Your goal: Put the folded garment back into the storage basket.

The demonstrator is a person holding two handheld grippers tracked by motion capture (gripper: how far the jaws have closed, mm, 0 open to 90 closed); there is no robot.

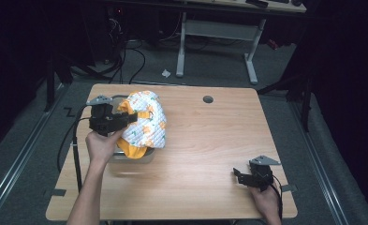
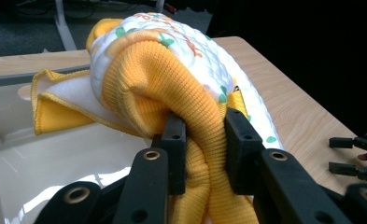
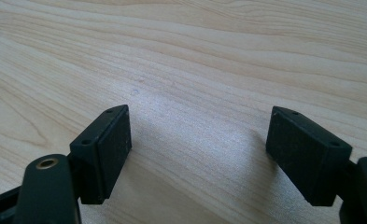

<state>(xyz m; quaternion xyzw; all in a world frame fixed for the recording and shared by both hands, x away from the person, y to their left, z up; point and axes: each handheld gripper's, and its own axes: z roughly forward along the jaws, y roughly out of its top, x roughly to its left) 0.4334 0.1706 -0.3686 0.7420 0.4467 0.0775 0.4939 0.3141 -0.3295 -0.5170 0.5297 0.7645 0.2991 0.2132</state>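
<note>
Clamping a ribbed yellow knit cuff, the left gripper [image 2: 203,135] held a quilted white, orange-printed garment [image 1: 146,119] over a glossy white bin [image 2: 41,158]; the right gripper [image 3: 197,149] rested jaws apart on woodgrain table [image 3: 195,56].

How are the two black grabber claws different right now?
The left gripper is shut on the yellow-and-white quilted cloth bundle above the white plastic tub; the right gripper is open and holds nothing. The left is lifted; the right sits low over the light wooden table. Both have black jaws.
</note>
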